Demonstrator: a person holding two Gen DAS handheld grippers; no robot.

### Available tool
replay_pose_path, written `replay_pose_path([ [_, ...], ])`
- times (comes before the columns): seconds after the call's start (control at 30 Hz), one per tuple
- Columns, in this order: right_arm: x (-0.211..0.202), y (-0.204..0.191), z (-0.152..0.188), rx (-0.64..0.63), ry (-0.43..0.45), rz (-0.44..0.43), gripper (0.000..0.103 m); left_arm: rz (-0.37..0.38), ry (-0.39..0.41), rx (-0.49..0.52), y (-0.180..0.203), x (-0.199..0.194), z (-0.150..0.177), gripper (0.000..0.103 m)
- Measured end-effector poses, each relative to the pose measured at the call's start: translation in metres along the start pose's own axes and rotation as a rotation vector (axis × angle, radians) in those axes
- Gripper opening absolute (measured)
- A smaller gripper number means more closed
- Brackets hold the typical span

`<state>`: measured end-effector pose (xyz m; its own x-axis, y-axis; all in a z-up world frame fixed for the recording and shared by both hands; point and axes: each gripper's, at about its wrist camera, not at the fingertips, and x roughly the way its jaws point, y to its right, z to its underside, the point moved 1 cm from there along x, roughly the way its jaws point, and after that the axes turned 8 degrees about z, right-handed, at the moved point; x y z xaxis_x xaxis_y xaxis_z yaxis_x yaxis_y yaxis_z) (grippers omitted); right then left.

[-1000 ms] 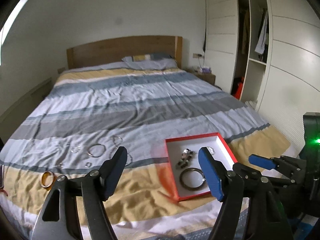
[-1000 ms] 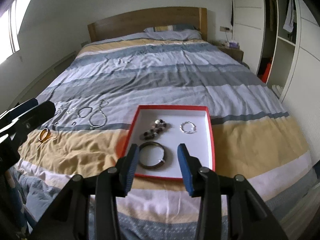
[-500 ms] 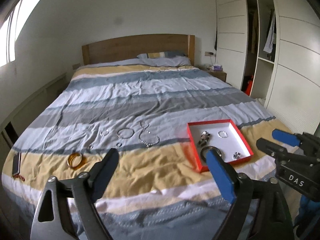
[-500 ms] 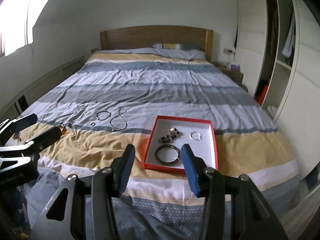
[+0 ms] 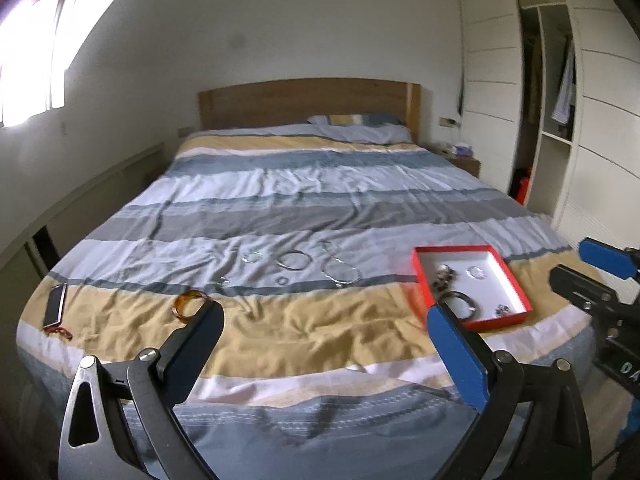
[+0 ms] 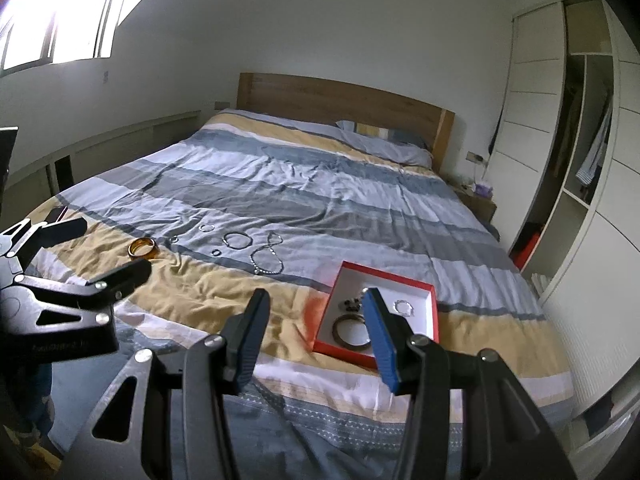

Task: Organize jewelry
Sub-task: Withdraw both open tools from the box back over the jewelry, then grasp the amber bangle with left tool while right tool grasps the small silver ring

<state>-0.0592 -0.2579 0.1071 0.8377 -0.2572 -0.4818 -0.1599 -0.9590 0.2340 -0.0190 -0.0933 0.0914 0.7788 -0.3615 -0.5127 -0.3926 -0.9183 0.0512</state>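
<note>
Both of your hand-held grippers have drawn back from the bed [image 5: 320, 200]. Left one [image 5: 322, 322] is opening, empty; right [image 6: 316, 320] half spread, empty. Box [image 6: 434, 312] near the foot edge holds some pieces; bangle [image 5: 188, 304] and chains [image 5: 340, 268] remain outside.

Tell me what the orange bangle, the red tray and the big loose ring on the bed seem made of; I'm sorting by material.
Orange bangle: translucent amber, glossy; probably resin or plastic, possibly glass.
Red tray: thin straight walls, matte white inside; looks like cardboard.
Big loose ring: thin, silvery, shiny; likely metal, too small to be sure.
</note>
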Motion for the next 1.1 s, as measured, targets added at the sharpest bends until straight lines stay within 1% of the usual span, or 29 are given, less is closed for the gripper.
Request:
replay_pose_path([
  [0.07, 0.003, -0.001, -0.001, -0.001, -0.002, -0.006, 0.047, -0.024, 0.014, -0.005, -0.010, 0.000, 0.001, 0.100],
  [0.13, 0.009, -0.003, -0.002, 0.003, -0.009, -0.016, 0.047, -0.040, 0.005, -0.004, -0.023, 0.001, 0.005, 0.100],
  [0.17, 0.012, -0.004, -0.001, 0.006, -0.014, -0.024, 0.047, -0.037, -0.020, -0.006, -0.030, 0.004, 0.008, 0.100],
  [0.2, 0.016, -0.005, 0.000, 0.010, -0.019, -0.030, 0.047, -0.026, -0.063, -0.015, -0.040, 0.008, 0.012, 0.100],
  [0.23, 0.021, -0.005, 0.001, 0.016, -0.028, -0.038, 0.047, -0.025, -0.078, -0.025, -0.046, 0.010, 0.015, 0.100],
  [0.37, 0.046, -0.009, 0.003, 0.043, -0.068, -0.078, 0.047, -0.068, -0.115, -0.083, -0.085, 0.016, 0.035, 0.100],
  [0.47, 0.068, -0.017, 0.004, 0.054, -0.098, -0.111, 0.047, -0.121, -0.156, -0.130, -0.118, 0.026, 0.049, 0.100],
  [0.5, 0.077, -0.020, 0.004, 0.057, -0.109, -0.126, 0.047, -0.140, -0.173, -0.150, -0.132, 0.032, 0.054, 0.100],
  [0.63, 0.114, -0.038, 0.006, 0.065, -0.155, -0.190, 0.047, -0.182, -0.211, -0.181, -0.163, 0.053, 0.062, 0.099],
  [0.7, 0.132, -0.048, 0.005, 0.065, -0.175, -0.223, 0.047, -0.188, -0.228, -0.190, -0.175, 0.067, 0.066, 0.096],
  [0.87, 0.177, -0.078, 0.001, 0.050, -0.220, -0.311, 0.047, -0.172, -0.266, -0.203, -0.194, 0.102, 0.070, 0.080],
  [1.0, 0.210, -0.100, -0.002, 0.040, -0.250, -0.361, 0.047, -0.143, -0.282, -0.216, -0.207, 0.130, 0.069, 0.072],
  [1.07, 0.228, -0.111, -0.002, 0.036, -0.271, -0.380, 0.047, -0.140, -0.285, -0.220, -0.213, 0.140, 0.067, 0.068],
  [1.1, 0.234, -0.116, -0.001, 0.035, -0.277, -0.387, 0.047, -0.144, -0.288, -0.227, -0.218, 0.146, 0.067, 0.068],
])
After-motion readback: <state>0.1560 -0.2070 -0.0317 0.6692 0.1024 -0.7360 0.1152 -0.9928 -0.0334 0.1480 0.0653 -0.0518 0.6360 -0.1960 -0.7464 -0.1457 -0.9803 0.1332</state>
